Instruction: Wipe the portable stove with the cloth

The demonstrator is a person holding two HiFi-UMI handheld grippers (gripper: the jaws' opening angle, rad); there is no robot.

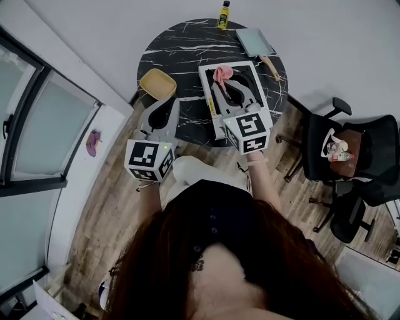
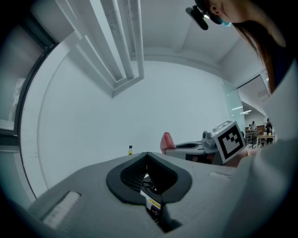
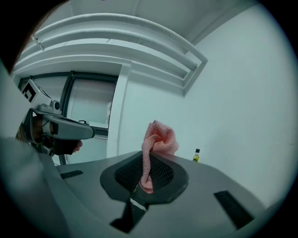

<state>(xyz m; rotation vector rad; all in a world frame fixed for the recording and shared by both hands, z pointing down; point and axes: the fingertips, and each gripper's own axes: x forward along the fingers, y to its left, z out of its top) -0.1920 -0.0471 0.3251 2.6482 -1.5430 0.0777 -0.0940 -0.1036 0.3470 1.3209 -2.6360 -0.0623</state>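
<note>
Table (image 1: 181, 44) bare at far left, yellow bowl (image 1: 157, 84) at left edge, bottle (image 1: 223, 15) at far edge, cleaver (image 1: 256, 42) far right, portable stove (image 1: 245, 75) near middle, office chairs (image 1: 325, 140) off right edge.

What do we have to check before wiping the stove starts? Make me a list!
1. Cloth held: ok. The right gripper is shut on the pink cloth.
2. Stove close by: ok. The stove sits on the table, beneath that gripper in the head view.
3. Cloth touching the stove: cannot tell.
4. Other gripper out of the way: ok. The left gripper is shut and empty, left of the stove near the yellow bowl.
5. Knife clear: ok. The knife lies beside the stove, not on it.
6. Burner off: cannot tell.
</note>
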